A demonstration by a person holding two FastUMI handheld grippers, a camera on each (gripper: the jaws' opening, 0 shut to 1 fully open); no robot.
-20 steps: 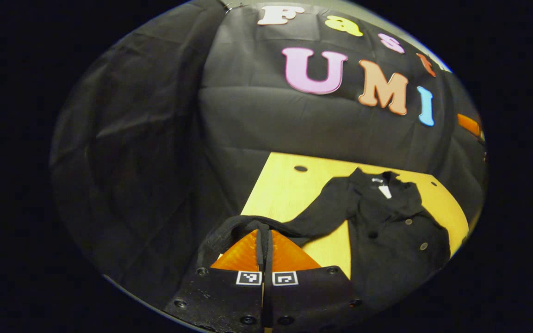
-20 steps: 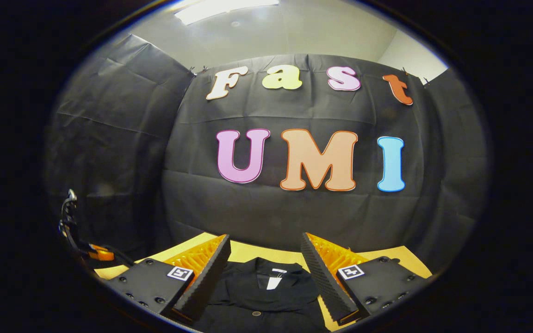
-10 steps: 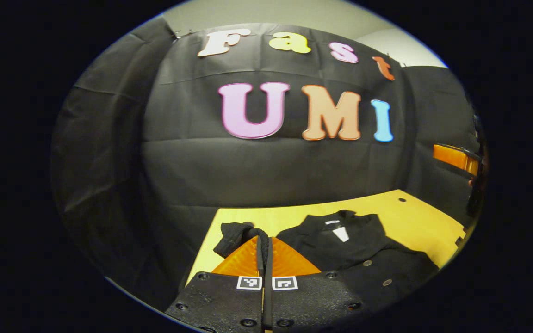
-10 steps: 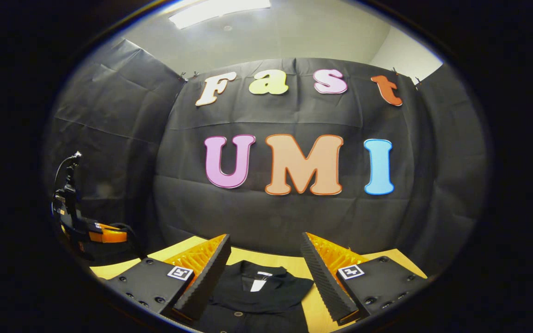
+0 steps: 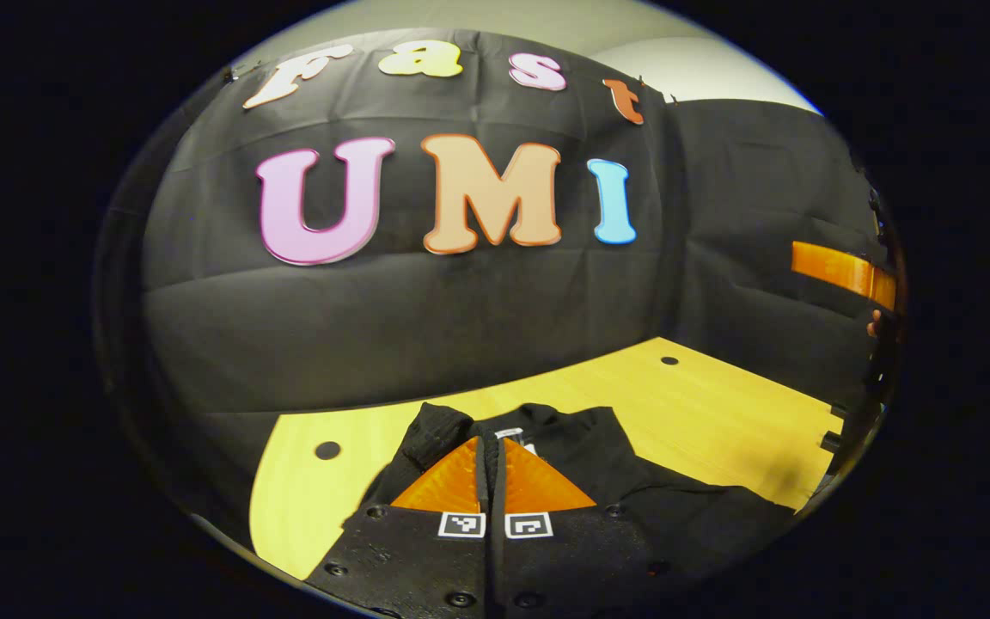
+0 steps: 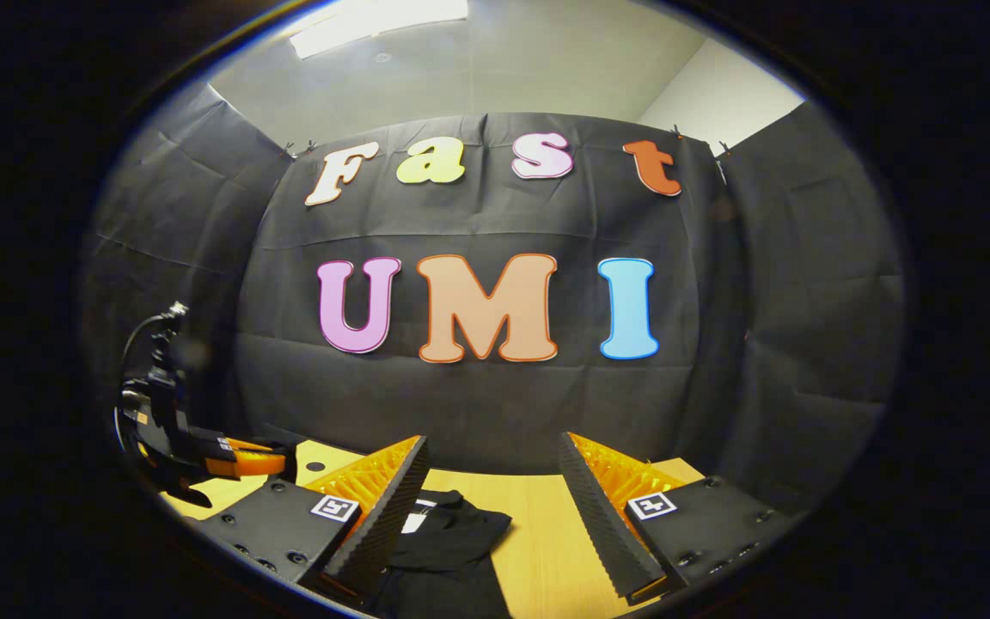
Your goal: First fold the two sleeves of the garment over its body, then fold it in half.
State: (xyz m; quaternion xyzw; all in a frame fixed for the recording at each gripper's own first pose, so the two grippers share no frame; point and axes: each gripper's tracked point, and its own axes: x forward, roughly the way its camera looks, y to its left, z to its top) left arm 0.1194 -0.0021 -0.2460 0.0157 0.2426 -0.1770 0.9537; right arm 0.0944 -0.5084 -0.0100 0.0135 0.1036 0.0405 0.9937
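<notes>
A small white neck label (image 5: 510, 432), too small to read, marks the black garment (image 5: 632, 481) lying on the yellow wooden table (image 5: 718, 413), where the left gripper (image 5: 491, 447) pinches its sleeve (image 5: 435, 434) and the right gripper (image 6: 491, 507) hangs spread apart.

Black garment (image 5: 632, 481) on yellow table (image 5: 718, 413)

Bare desk (image 5: 718, 413) runs open along its far edge and right side; the black shirt (image 5: 632, 490) covers the near edge, and the booth wall (image 5: 461, 318) closes off behind.
</notes>
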